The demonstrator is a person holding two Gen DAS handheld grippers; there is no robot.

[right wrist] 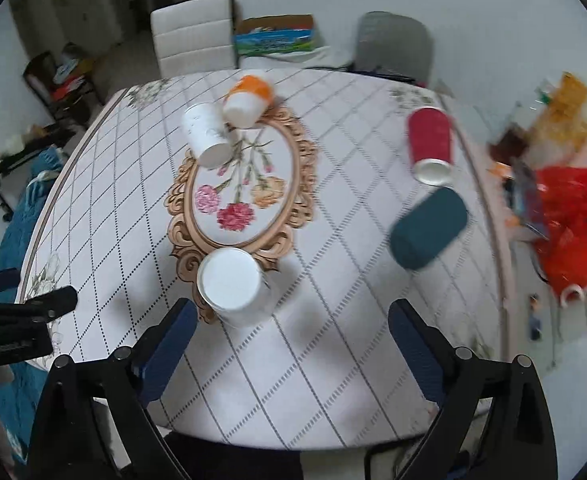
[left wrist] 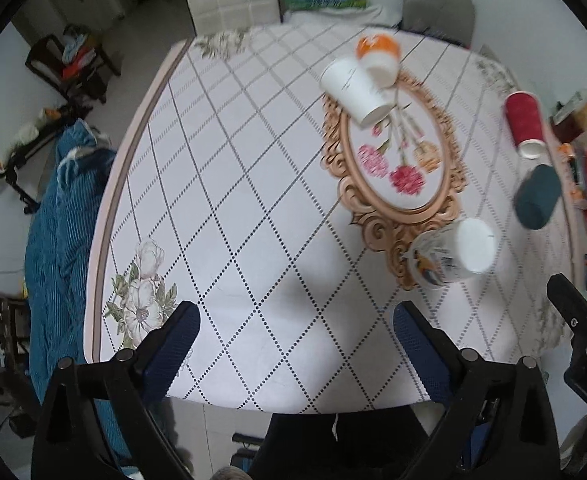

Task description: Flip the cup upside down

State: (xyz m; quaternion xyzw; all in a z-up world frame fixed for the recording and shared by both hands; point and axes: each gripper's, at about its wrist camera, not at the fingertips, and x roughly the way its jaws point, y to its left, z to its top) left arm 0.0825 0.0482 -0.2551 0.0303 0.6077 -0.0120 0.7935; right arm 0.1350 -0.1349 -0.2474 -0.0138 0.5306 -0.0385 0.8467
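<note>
Several cups stand upside down on the table (left wrist: 253, 208). A white cup with a bird print (left wrist: 453, 254) (right wrist: 233, 286) is nearest. A plain white cup (left wrist: 355, 90) (right wrist: 205, 134) and an orange-and-white cup (left wrist: 377, 54) (right wrist: 247, 100) stand at the far side. A red cup (left wrist: 523, 124) (right wrist: 431, 146) and a dark teal cup (left wrist: 537, 198) (right wrist: 429, 228) stand at the right. My left gripper (left wrist: 295, 344) is open and empty above the near table edge. My right gripper (right wrist: 291, 340) is open and empty, just short of the bird cup.
A white chair (right wrist: 193, 38) and a grey chair (right wrist: 393, 42) stand behind the table. A red plastic bag (right wrist: 573, 216) and clutter lie at the right edge. A blue blanket (left wrist: 65, 232) lies left of the table. A flower medallion (right wrist: 241, 188) marks the cloth.
</note>
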